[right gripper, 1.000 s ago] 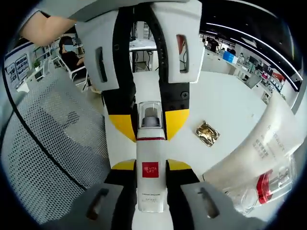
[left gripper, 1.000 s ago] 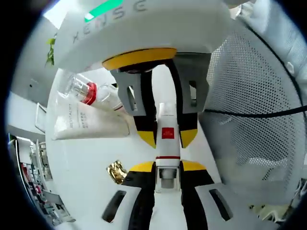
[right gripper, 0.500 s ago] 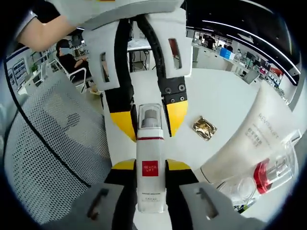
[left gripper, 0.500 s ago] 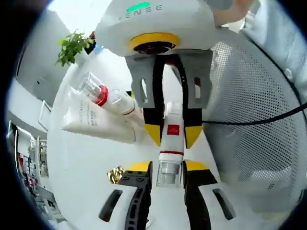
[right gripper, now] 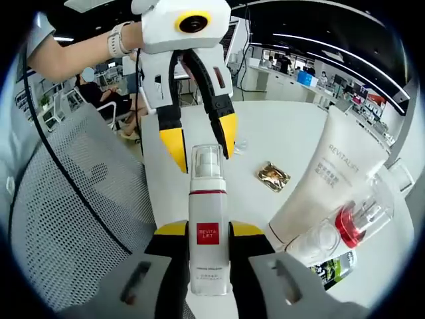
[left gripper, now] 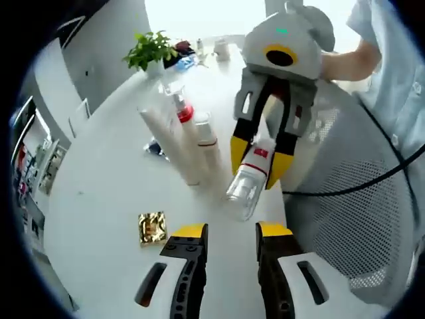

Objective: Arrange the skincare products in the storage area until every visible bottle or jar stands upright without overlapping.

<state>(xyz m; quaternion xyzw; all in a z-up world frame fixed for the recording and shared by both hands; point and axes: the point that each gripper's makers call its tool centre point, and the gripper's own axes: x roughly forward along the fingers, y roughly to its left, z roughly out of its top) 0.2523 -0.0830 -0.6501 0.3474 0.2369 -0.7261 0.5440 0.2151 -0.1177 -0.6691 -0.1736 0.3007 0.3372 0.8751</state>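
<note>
My right gripper (right gripper: 209,231) is shut on a white pump bottle (right gripper: 208,199) with a red label and a clear cap, held around its lower body. In the left gripper view the right gripper (left gripper: 260,158) holds that bottle (left gripper: 243,188) tilted above the table, cap end towards me. My left gripper (left gripper: 230,232) is open, with nothing between its jaws, a short way back from the cap. From the right gripper view the left gripper (right gripper: 201,147) hangs open just beyond the cap. A white tube (right gripper: 320,178) and a clear bottle with a red collar (right gripper: 345,226) lie together on the white table (left gripper: 106,199).
A gold foil packet (left gripper: 151,227) lies on the table near my left jaw. A grey mesh chair (left gripper: 352,219) stands beside the table edge. A potted plant (left gripper: 153,48) and small items sit at the far end. A person's arm (right gripper: 73,46) holds the left gripper.
My left gripper has let go of the bottle's cap end, opened and drawn back. My right gripper keeps hold of the bottle.
</note>
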